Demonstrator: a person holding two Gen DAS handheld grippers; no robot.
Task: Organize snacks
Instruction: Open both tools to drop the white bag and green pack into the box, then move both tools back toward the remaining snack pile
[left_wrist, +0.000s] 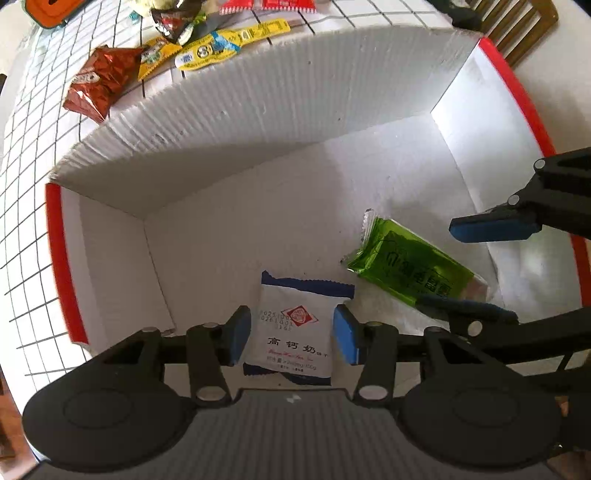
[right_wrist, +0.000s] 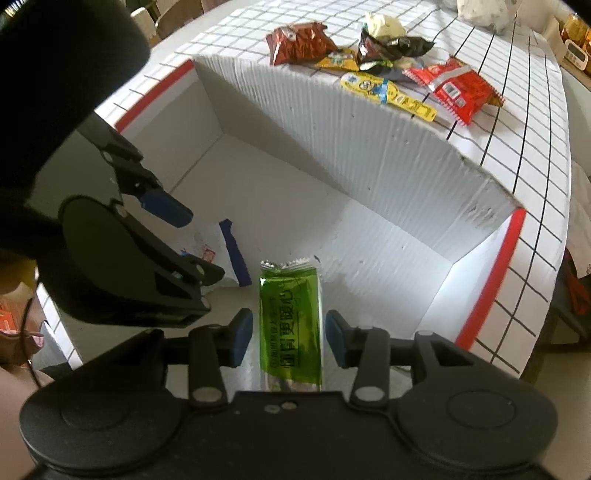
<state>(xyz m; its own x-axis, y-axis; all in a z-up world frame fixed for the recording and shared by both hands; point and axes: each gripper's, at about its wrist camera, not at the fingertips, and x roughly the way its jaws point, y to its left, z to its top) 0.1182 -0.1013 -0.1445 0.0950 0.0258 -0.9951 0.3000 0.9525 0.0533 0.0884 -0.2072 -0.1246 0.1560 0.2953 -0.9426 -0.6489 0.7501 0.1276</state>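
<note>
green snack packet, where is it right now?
The green packet lies on the floor of the white box, between the right gripper's open jaws in the right wrist view, beside the white-and-blue packet.

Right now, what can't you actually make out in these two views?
- White packet: lower end hidden by the left tongs' body, left view.
- Green packet: near end hidden behind the right tongs, right view.
- Black wrapper: cut off by the top edge, left view.
</note>
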